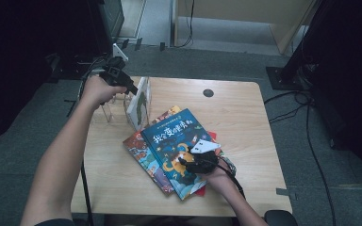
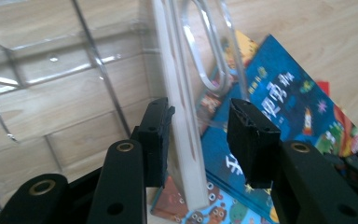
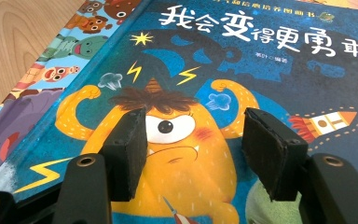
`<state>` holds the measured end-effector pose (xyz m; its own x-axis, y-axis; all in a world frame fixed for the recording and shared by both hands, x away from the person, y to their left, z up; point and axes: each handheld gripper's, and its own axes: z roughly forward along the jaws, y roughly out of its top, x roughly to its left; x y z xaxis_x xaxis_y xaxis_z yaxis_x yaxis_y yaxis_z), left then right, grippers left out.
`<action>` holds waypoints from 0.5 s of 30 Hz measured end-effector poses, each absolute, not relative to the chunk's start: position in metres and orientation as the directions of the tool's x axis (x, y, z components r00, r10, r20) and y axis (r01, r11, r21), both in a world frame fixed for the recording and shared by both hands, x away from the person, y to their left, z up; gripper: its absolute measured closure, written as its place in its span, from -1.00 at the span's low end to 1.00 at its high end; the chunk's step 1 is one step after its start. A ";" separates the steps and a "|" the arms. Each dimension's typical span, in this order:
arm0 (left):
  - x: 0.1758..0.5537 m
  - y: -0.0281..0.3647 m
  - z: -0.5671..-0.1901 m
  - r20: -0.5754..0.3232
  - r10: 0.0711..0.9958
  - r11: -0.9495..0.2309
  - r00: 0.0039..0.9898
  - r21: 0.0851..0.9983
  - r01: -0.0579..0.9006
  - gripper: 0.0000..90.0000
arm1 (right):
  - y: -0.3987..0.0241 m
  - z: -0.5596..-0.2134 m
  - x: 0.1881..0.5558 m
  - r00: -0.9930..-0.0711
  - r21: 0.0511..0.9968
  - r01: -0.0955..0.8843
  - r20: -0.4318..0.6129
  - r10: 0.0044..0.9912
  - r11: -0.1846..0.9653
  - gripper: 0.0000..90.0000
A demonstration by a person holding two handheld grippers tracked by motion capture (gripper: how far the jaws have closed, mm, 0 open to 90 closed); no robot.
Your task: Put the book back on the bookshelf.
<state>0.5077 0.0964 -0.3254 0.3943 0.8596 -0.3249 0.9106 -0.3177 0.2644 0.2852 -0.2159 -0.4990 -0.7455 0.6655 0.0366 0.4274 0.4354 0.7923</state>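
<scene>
A clear acrylic book rack (image 1: 115, 106) with wire dividers is seen on the wooden desk (image 1: 245, 117), holding one thin white-edged picture book (image 1: 139, 102) upright in its rightmost slot. The left tongs (image 1: 133, 89) are placed over that book's top edge; in the left gripper view the book (image 2: 182, 140) stands between the jaws, which are parted with a gap on the right side, so no grip is shown. The right tongs (image 1: 185, 161) are rested on a blue picture book with a yellow monster (image 3: 191, 135), topmost of a stack lying flat just beside the rack, with jaws spread apart and nothing pinched between them.
</scene>
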 end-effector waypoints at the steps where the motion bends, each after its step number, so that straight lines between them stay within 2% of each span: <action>1: 0.505 0.096 -0.326 -0.325 0.859 -0.318 0.395 0.265 0.910 0.30 | -0.216 -0.499 0.285 -0.746 0.792 0.428 0.037 0.665 0.435 -0.10; 6: 0.488 0.098 -0.324 -0.363 0.826 -0.337 0.431 0.295 0.894 0.23 | -0.217 -0.499 0.286 -0.748 0.793 0.425 0.036 0.663 0.436 -0.10; 15: 0.462 0.101 -0.330 -0.375 0.803 -0.354 0.463 0.323 0.877 0.21 | -0.217 -0.499 0.285 -0.748 0.794 0.424 0.036 0.663 0.436 -0.11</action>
